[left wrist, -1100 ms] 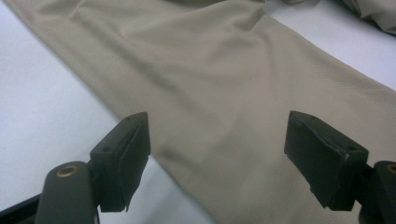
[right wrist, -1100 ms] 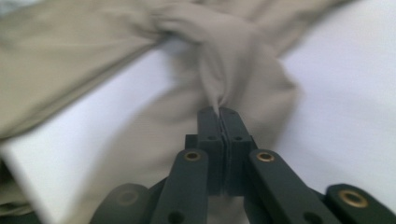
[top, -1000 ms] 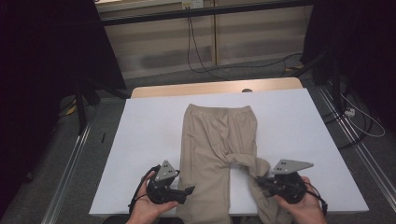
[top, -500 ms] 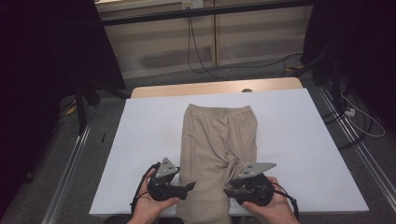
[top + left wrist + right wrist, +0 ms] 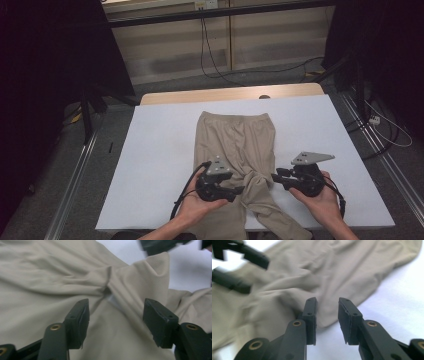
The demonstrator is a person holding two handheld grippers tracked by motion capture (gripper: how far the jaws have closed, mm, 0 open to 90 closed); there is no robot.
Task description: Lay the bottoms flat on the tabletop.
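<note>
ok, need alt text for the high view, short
Beige trousers lie lengthwise on a white table, waistband at the far end, fabric bunched near the front edge. A person's hands hold the left gripper and right gripper at either side of that bunch, jaws facing each other.

This looks like a lab or recording studio set up for filming handwork, not a home. A wooden table stands alone in the middle, its top covered almost to the far edge by a plain white sheet. Black curtains hang at both sides and keep the surroundings dark. Beyond the far edge runs a black bar before pale wall panels, with loose cables trailing over the grey floor. Metal rails flank the table.
</note>
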